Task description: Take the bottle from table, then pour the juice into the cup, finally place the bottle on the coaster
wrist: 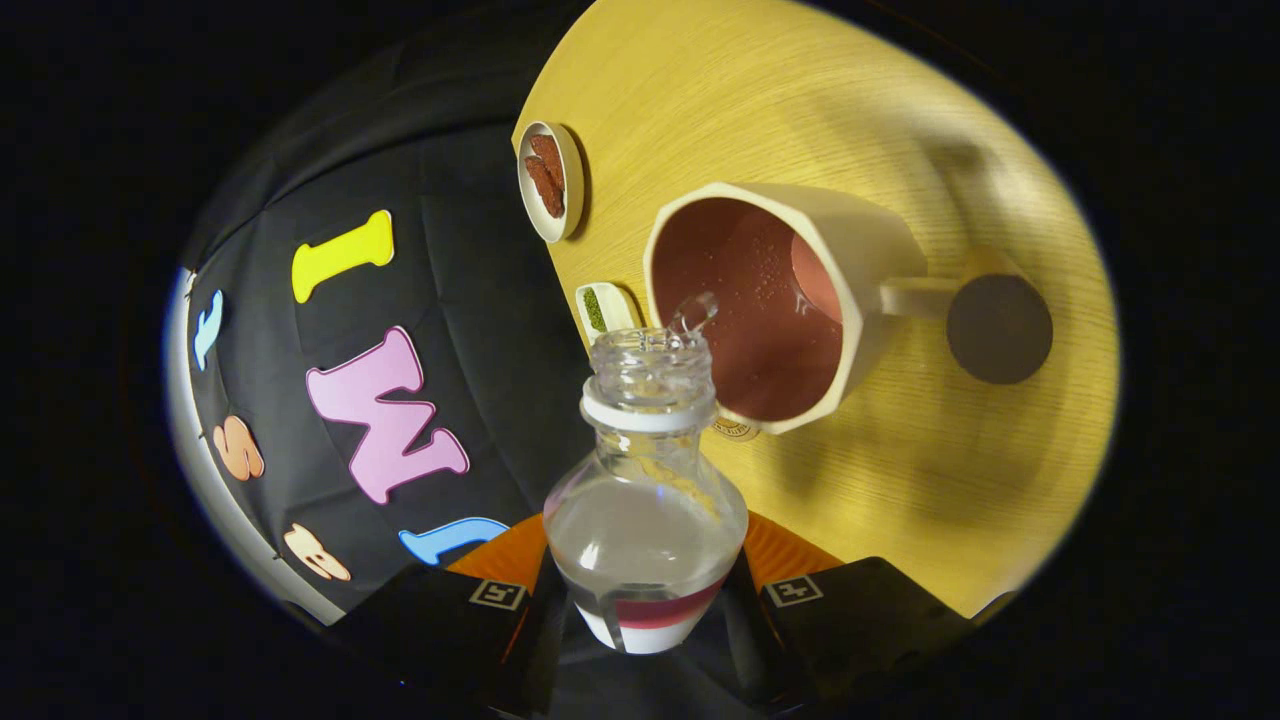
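The gripper (648, 600) is closed on a clear plastic bottle (645, 500), one finger pressed to each side of its round body, which sits between them. The bottle is uncapped, with a white ring under its threaded neck and a red-and-white label band too cut off to read. Clear liquid spills from its mouth into the cup (790, 300) just ahead, an angular cream mug with a reddish inside. Beyond it a round dark coaster (1000, 328) lies on the wood-grain table (900, 480). Two small dishes (552, 180) sit farther off.
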Available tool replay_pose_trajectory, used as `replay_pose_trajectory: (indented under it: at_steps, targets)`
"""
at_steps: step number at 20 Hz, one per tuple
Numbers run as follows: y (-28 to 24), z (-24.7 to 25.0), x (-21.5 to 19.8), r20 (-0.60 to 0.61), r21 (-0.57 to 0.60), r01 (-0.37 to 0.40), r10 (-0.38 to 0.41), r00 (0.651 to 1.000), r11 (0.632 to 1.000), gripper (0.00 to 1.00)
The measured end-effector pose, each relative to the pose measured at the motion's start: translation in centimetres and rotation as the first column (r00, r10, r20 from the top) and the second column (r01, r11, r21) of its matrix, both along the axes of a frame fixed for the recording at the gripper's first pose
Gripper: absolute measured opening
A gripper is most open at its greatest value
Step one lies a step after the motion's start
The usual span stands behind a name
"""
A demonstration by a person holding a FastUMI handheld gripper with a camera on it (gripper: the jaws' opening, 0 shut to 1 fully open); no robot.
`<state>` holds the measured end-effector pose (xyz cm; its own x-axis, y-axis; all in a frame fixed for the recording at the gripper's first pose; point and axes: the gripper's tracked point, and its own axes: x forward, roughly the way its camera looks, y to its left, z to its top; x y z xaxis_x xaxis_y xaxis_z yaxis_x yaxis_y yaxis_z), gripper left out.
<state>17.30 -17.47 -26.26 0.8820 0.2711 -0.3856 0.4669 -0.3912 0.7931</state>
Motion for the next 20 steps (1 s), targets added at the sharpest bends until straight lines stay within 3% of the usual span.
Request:
replay_pose_trajectory:
  at_steps: [11,20]
  targets:
    - [0.0,0.5,0.5,-0.049,0.175,0.095,-0.087,0.995,0.980,0.71]
    - [-0.6,1.8,0.8,-0.073,0.297,0.159,-0.144,0.987,0.941,0.71]
